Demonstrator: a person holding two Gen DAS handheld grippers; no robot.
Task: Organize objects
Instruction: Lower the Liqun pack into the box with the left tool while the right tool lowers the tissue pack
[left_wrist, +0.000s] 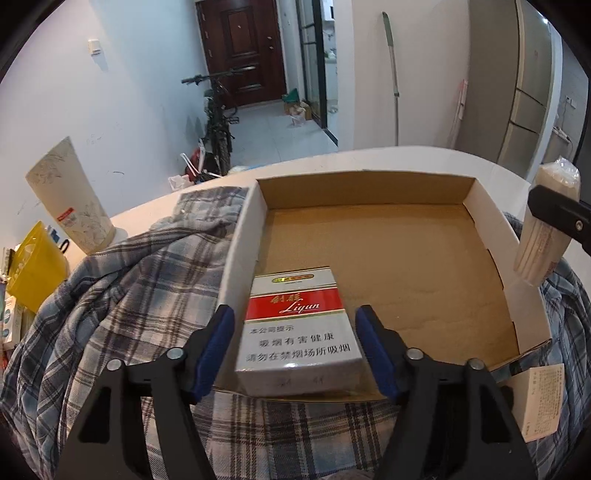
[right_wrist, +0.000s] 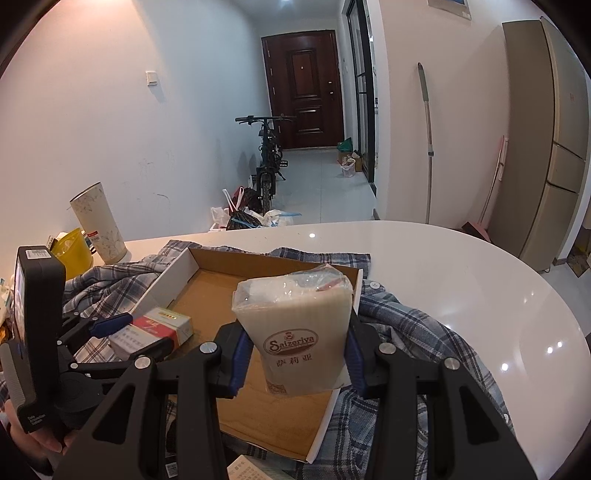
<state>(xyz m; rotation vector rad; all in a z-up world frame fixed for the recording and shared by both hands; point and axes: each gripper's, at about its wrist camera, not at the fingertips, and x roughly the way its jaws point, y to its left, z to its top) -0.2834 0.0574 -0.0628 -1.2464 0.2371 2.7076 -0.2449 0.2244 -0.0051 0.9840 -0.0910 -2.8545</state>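
Note:
A shallow cardboard tray (left_wrist: 376, 243) lies on a plaid shirt (left_wrist: 122, 295) on the white table. A white and red Liqun cigarette pack (left_wrist: 299, 332) lies in the tray's near left corner, between the fingers of my left gripper (left_wrist: 295, 347), which stand a little apart from its sides. My right gripper (right_wrist: 295, 354) is shut on a plastic-wrapped Saizeriya napkin pack (right_wrist: 295, 332), held upright above the tray's (right_wrist: 207, 295) right side. The napkin pack also shows at the right edge of the left wrist view (left_wrist: 546, 229). The cigarette pack (right_wrist: 155, 332) and left gripper (right_wrist: 122, 332) show in the right wrist view.
A tall patterned white canister (left_wrist: 70, 199) and a yellow container (left_wrist: 33, 266) stand at the table's left. A paper leaflet (left_wrist: 539, 402) lies on the shirt, front right of the tray. The bare white tabletop (right_wrist: 461, 280) curves away to the right.

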